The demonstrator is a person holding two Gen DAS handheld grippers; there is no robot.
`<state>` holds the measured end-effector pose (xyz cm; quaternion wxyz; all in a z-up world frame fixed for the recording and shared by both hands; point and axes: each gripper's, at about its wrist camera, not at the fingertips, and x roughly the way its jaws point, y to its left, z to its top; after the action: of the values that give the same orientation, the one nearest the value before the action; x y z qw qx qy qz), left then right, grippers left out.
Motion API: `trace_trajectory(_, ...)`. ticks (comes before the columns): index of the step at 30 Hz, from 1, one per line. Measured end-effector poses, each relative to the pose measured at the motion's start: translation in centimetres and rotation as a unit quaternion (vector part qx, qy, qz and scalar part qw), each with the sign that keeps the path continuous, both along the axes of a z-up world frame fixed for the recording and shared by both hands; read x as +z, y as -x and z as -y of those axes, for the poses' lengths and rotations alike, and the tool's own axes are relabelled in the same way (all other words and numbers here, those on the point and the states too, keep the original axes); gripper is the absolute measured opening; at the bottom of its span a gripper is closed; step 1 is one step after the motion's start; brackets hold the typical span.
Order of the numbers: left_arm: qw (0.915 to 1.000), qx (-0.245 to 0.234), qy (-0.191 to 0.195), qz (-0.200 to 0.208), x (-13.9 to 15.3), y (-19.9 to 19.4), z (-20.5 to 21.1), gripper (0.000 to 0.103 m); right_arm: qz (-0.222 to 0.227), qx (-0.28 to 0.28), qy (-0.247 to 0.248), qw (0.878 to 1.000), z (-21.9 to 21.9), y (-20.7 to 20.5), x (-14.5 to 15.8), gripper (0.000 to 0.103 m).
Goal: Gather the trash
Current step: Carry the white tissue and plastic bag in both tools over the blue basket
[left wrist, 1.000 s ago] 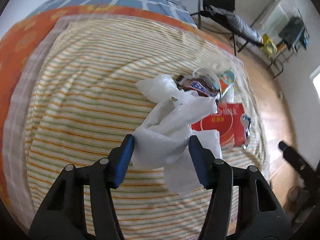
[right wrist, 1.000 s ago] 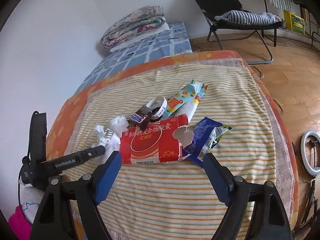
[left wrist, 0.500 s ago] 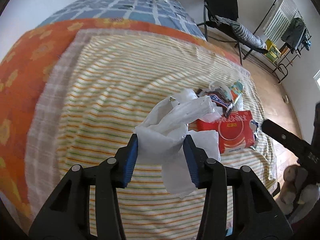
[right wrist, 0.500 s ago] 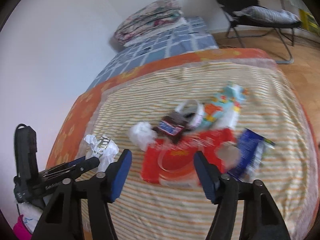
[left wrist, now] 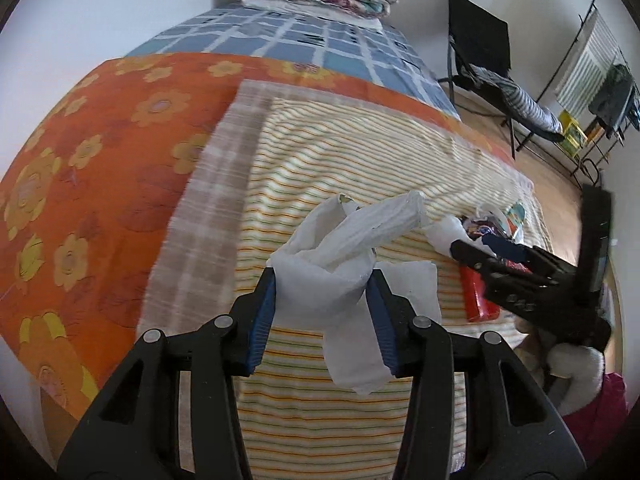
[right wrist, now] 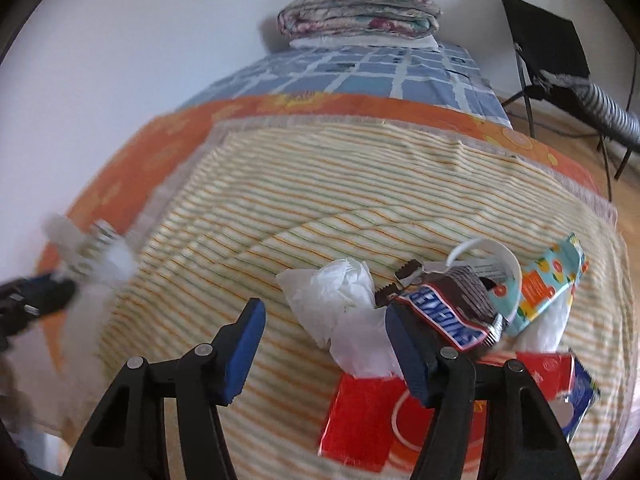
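A: What has moved?
B: The left gripper (left wrist: 322, 300) has carried its crumpled white tissue (left wrist: 340, 264) away from the trash pile, above the striped blanket (left wrist: 320, 152); both blue pads pinch it.
A: And the right?
B: The right gripper (right wrist: 324, 344) has come down over the pile, fingers spread, around a white plastic wad (right wrist: 340, 300); a Snickers wrapper (right wrist: 448, 316) lies beside it, a red tissue pack (right wrist: 360, 412) below.
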<state>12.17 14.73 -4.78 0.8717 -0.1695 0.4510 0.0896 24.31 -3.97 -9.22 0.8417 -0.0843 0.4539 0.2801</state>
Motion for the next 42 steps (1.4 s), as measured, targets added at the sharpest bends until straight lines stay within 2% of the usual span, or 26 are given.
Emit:
trace_trajectory(1,1.0,0.002,0.001,0.0,0.0,0.1,-0.2,0.046,0.003,0.0,0.009,1.0,-0.2,0.1,-0.2,0.066)
trace_trajectory(3,1.0,0.004,0.001,0.0,0.1,0.3,-0.5,0.046,0.004,0.005,0.026,1.0,-0.8,0.0,-1.0,0.057)
trace_trajectory(4,1.0,0.004,0.001,0.001,0.1,0.3,-0.6,0.046,0.003,0.006,0.031,1.0,-0.9,0.0,-1.2,0.044)
trace_trajectory(6,1.0,0.003,0.001,0.002,0.3,0.4,-0.6,0.046,0.013,0.003,0.046,0.999,-1.0,0.2,-1.4,0.036)
trace_trajectory(7,1.0,0.002,-0.001,0.003,0.3,0.5,-0.5,0.046,0.015,0.003,0.042,0.999,-0.8,0.2,-1.2,0.029)
trace_trajectory(10,1.0,-0.001,-0.005,0.005,0.6,0.7,-0.3,0.046,0.014,0.001,0.012,1.0,0.1,0.3,-0.4,0.025)
trace_trajectory(17,0.9999,-0.007,-0.008,0.013,1.6,1.6,0.6,0.046,0.011,0.002,-0.061,0.998,2.0,1.5,2.6,0.023)
trace_trajectory(21,0.9996,-0.014,-0.01,0.021,2.6,2.8,1.3,0.046,0.004,0.007,-0.094,0.996,3.4,3.5,4.6,0.023)
trace_trajectory(33,0.9965,-0.065,-0.034,0.04,4.9,8.5,5.8,0.046,0.028,0.03,-0.113,0.993,8.3,12.2,9.1,0.023)
trace_trajectory(42,0.9933,-0.104,-0.035,0.037,4.1,13.7,9.1,0.046,0.034,0.039,-0.107,0.993,11.5,19.0,9.0,0.023)
